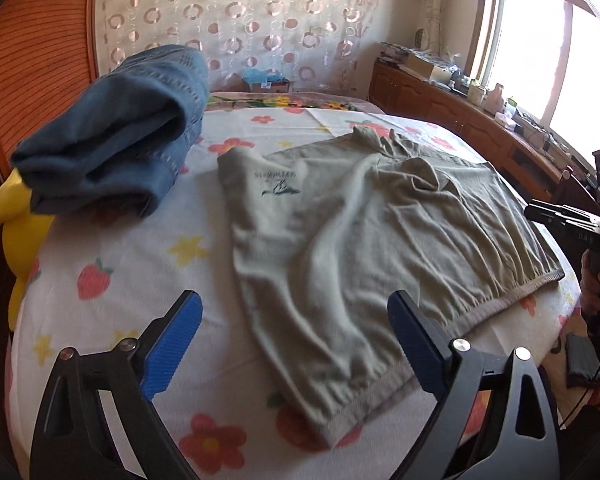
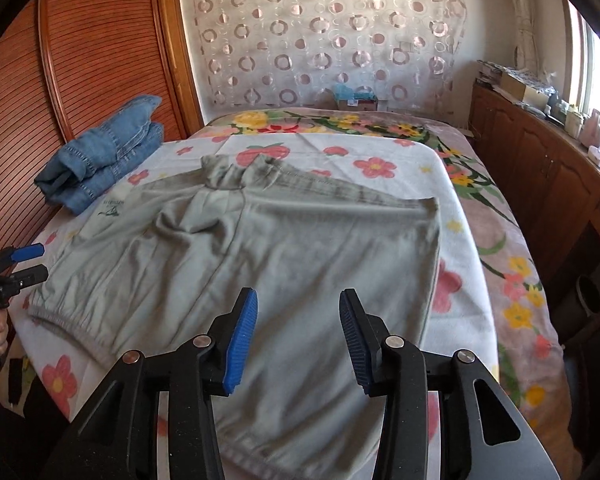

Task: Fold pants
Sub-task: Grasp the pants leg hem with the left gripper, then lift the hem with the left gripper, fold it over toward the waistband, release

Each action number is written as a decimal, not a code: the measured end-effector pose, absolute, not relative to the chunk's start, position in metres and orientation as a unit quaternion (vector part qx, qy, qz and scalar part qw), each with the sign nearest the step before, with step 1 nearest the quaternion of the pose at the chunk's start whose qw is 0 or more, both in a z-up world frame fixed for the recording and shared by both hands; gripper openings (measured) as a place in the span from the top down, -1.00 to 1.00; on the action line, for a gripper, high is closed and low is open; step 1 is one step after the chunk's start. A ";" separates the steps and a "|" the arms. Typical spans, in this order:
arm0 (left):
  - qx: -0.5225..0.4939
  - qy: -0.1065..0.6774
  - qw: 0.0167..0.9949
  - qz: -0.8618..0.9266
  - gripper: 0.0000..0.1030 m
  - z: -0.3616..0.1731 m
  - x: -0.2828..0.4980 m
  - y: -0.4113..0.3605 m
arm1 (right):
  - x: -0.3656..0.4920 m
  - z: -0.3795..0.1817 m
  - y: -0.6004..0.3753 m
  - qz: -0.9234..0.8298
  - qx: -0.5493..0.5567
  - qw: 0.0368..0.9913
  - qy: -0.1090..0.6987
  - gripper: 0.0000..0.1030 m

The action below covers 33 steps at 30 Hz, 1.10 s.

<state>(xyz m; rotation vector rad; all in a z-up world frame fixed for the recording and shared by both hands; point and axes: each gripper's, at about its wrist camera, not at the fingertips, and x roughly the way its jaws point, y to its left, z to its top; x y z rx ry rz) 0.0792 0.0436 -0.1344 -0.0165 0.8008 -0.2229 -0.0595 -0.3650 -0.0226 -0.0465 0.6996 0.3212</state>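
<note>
Grey-green pants (image 1: 380, 240) (image 2: 280, 240) lie folded and rumpled on the flowered blanket, with a small dark logo near one corner and the elastic waistband along the near edge. My left gripper (image 1: 294, 300) is open wide above the near left part of the pants, and nothing is between its blue pads. It also shows at the left edge of the right wrist view (image 2: 36, 263), just off the waistband corner. My right gripper (image 2: 299, 296) hovers open over the near middle of the pants, its pads clear of the cloth. It appears at the right edge of the left wrist view (image 1: 540, 213).
Folded blue jeans (image 1: 120, 140) (image 2: 104, 156) sit at the bed's far left. A yellow plush toy (image 1: 16, 224) lies beside them. The flowered blanket (image 1: 140, 260) (image 2: 380, 156) covers the bed. A cluttered wooden cabinet (image 2: 540, 168) runs along the right, and a slatted wardrobe (image 2: 80, 60) stands left.
</note>
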 end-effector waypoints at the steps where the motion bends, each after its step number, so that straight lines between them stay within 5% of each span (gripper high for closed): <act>1: -0.008 0.391 0.914 -0.108 -0.80 -0.135 0.078 0.044 | -0.064 -0.023 -0.365 0.159 -0.023 0.926 0.341 0.14; 4: 0.001 0.398 0.912 -0.099 -0.75 -0.140 0.068 0.047 | -0.070 -0.023 -0.364 0.163 -0.029 0.926 0.338 0.14; 8: -0.016 0.400 0.912 -0.092 -0.64 -0.144 0.057 0.057 | -0.076 -0.015 -0.356 0.173 -0.027 0.927 0.332 -0.12; 20: -0.023 0.407 0.907 -0.105 0.06 -0.150 0.042 0.051 | -0.079 -0.013 -0.348 0.183 -0.026 0.929 0.320 -0.15; 25: -0.008 0.402 0.910 -0.103 0.14 -0.150 0.045 0.045 | -0.074 -0.011 -0.341 0.179 -0.025 0.930 0.321 -0.18; 29: -0.006 0.403 0.908 -0.116 0.71 -0.149 0.047 0.043 | -0.071 -0.016 -0.344 0.177 -0.022 0.929 0.324 -0.21; 33: -0.002 0.404 0.907 -0.119 0.86 -0.148 0.048 0.038 | -0.067 -0.020 -0.348 0.174 -0.011 0.929 0.326 -0.22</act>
